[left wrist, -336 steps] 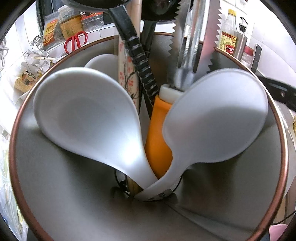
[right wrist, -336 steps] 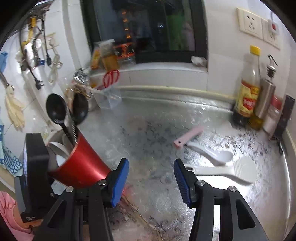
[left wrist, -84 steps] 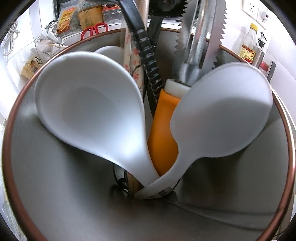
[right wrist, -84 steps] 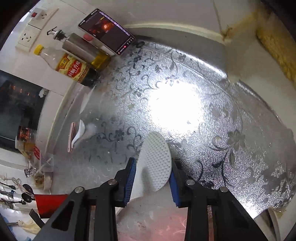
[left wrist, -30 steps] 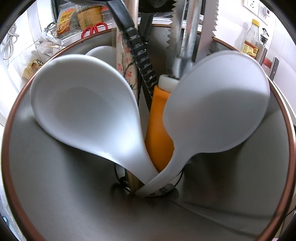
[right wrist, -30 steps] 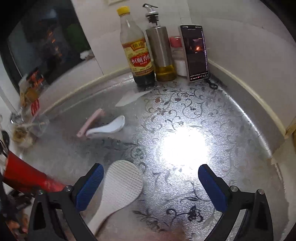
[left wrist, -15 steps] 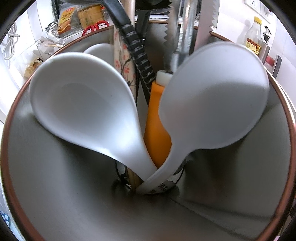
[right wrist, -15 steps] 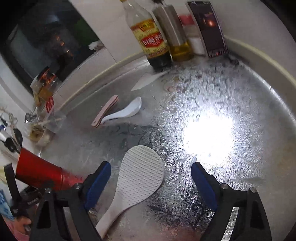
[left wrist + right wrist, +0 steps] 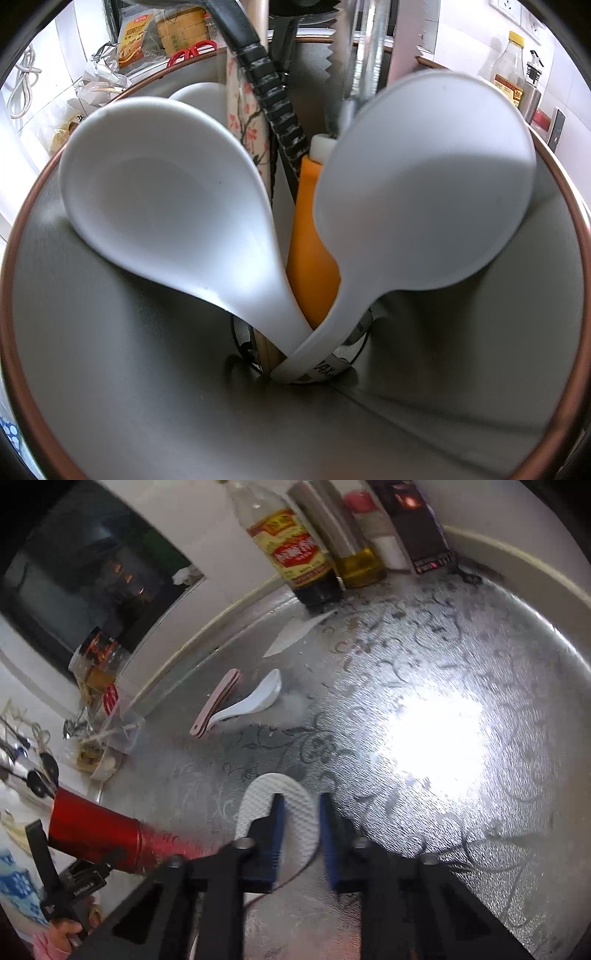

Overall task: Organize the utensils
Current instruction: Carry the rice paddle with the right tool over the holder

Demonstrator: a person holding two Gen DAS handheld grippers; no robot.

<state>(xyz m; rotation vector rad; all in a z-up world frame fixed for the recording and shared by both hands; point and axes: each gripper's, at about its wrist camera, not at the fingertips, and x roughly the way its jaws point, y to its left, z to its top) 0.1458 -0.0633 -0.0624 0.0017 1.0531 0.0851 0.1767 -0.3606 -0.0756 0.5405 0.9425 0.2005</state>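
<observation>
The white rice paddle [image 9: 255, 801] lies on the patterned silver counter [image 9: 424, 664]. My right gripper [image 9: 299, 805] is over its head and its jaws are closing; the blue pads [image 9: 277, 830] press on the paddle between them. A red cup [image 9: 96, 834] at the lower left is held by my left gripper, whose fingers stay hidden. The left wrist view looks straight into that cup [image 9: 147, 387]: a white ladle [image 9: 166, 192], a white spoon [image 9: 424, 184], an orange handle [image 9: 310, 258], a black handle [image 9: 269, 96] and serrated tongs [image 9: 369, 55].
A white soup spoon [image 9: 255, 701] and a pink flat utensil [image 9: 216, 705] lie farther back on the counter. A sauce bottle [image 9: 295, 550], an oil dispenser [image 9: 343, 535] and a phone [image 9: 417, 528] stand by the wall. A hand [image 9: 62, 930] shows at the lower left.
The right gripper's jaws went from wide open to nearly together around the paddle's head, and the gripper sank toward it. The cup's contents barely shifted.
</observation>
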